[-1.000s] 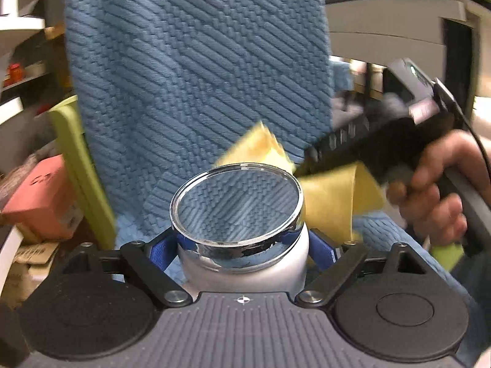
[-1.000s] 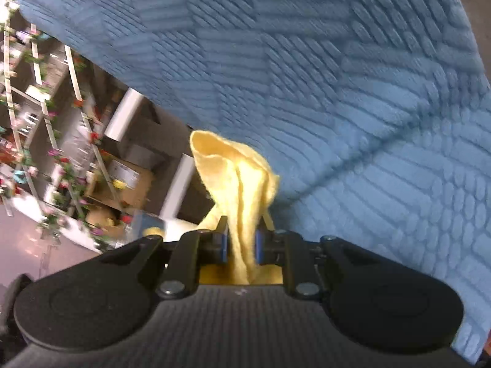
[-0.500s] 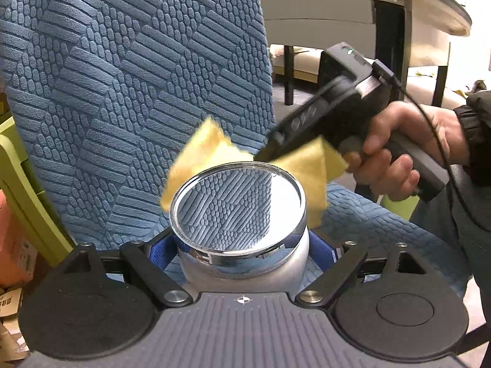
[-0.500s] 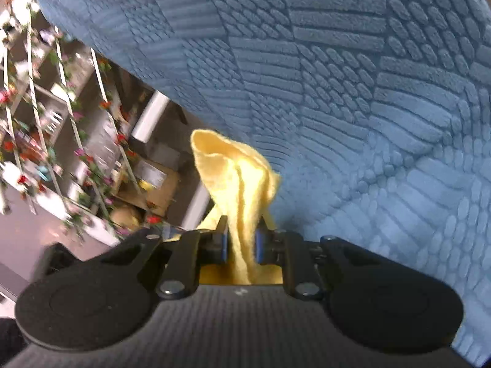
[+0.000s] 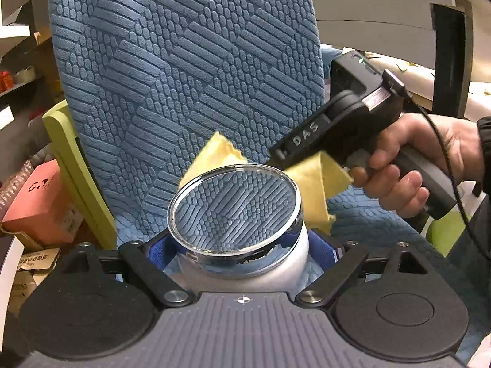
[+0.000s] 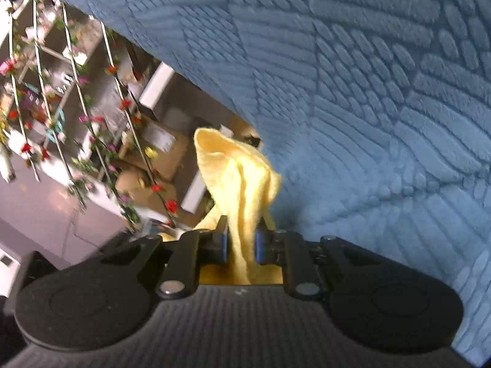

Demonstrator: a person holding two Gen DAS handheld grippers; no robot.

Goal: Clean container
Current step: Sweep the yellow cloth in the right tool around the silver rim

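Note:
A white container (image 5: 236, 211) with a chrome rim and a clear top sits between the blue pads of my left gripper (image 5: 242, 245), which is shut on its body. Just behind the rim, a person's hand (image 5: 408, 168) holds my right gripper (image 5: 277, 158), which comes in from the right. It is shut on a yellow cloth (image 5: 310, 181), whose folds hang behind and to the right of the container. In the right wrist view the cloth (image 6: 236, 168) stands up out of the closed right gripper (image 6: 241, 242). The container is out of that view.
A blue textured chair back (image 5: 184, 76) fills the space behind the container and shows again as blue fabric (image 6: 368, 92). A lime-green frame (image 5: 76, 168) and a pink box (image 5: 40, 202) are at the left. A white desk (image 5: 383, 3) is at the upper right. Shelves with flower garlands (image 6: 61, 107) stand further off.
The right gripper with the cloth has shifted and turned behind the container's rim, and its view now shows more of the shelves. The container stays gripped in the left gripper.

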